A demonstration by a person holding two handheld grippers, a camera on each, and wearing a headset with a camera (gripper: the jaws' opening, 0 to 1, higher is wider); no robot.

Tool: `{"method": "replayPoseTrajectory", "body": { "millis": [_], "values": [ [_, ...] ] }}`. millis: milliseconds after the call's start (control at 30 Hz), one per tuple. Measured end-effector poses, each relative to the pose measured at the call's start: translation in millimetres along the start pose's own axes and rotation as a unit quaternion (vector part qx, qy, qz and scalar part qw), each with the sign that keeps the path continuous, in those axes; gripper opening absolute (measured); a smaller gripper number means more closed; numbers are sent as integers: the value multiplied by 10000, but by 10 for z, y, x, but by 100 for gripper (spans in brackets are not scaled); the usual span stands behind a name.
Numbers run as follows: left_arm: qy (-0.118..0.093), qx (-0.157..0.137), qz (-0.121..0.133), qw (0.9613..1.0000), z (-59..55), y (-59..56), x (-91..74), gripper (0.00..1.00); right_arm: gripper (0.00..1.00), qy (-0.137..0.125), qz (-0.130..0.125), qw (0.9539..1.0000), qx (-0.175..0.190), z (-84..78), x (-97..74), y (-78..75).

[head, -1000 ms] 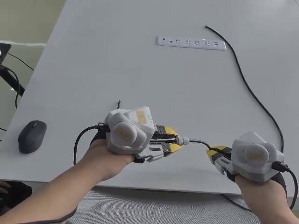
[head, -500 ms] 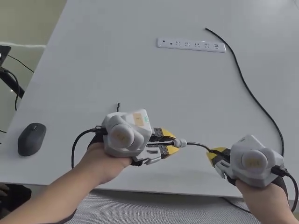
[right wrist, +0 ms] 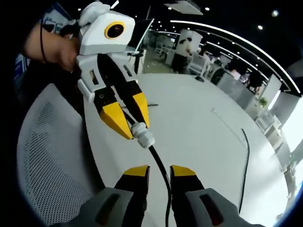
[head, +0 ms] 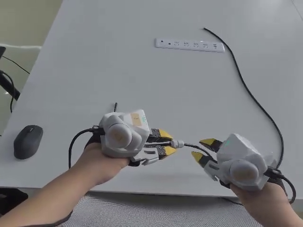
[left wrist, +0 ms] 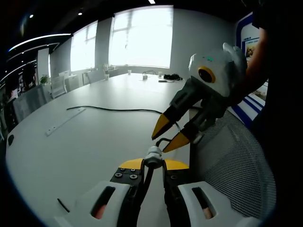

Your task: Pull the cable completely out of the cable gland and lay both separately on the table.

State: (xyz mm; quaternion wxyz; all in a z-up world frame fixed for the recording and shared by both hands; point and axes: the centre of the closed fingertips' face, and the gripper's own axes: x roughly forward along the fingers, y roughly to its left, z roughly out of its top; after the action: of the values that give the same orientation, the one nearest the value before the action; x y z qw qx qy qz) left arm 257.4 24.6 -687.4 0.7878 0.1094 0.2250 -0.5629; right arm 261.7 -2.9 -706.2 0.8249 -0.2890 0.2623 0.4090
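Observation:
My left gripper (head: 166, 144) is shut on the small white cable gland (head: 177, 143), held just above the white table (head: 118, 71) near its front edge. The gland (left wrist: 153, 155) sits between that gripper's yellow tips. A thin black cable (head: 189, 145) leaves the gland (right wrist: 142, 135) and runs between the jaws of my right gripper (head: 202, 149). The right gripper (right wrist: 159, 174) is open, with the cable (right wrist: 162, 177) passing through the gap between its jaws. From the left gripper view the right gripper (left wrist: 169, 135) shows its tips spread around the cable.
A white power strip (head: 189, 45) lies at the far side, with a long black cord (head: 251, 94) curving down the right. A dark mouse (head: 27, 141) sits at the left front. A grey mesh chair (head: 142, 210) is below the table's front edge.
The right gripper has moved left, closer to the gland, has rolled, and its jaws have parted. The left gripper still holds the gland in about the same place.

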Motion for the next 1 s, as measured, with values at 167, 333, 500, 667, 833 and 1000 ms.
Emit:
{"method": "replayPoseTrajectory", "body": {
  "millis": [167, 333, 500, 667, 833, 1000],
  "values": [
    [21, -12, 28, 10000, -18, -18, 12, 15, 7, 38, 46, 9991, -421, 93, 43, 60],
    [14, -68, 30, 10000, -12, -43, -10, 15, 4, -60, 154, 9973, -713, 142, 50, 94],
    [27, -94, 34, 9999, -30, -48, -2, 15, 1, -36, 164, 9961, -869, 130, 46, 103],
    [35, -88, 20, 10000, -32, -43, 18, 15, 0, -26, 174, 9965, -815, 108, 54, 93],
    [28, -85, 2, 10000, -24, -35, 26, 15, 0, -53, 210, 9973, -709, 97, 57, 84],
    [17, -102, 17, 9999, -22, -16, 31, 15, 0, -32, 175, 9982, -565, 70, 65, 43]
  ]
}}
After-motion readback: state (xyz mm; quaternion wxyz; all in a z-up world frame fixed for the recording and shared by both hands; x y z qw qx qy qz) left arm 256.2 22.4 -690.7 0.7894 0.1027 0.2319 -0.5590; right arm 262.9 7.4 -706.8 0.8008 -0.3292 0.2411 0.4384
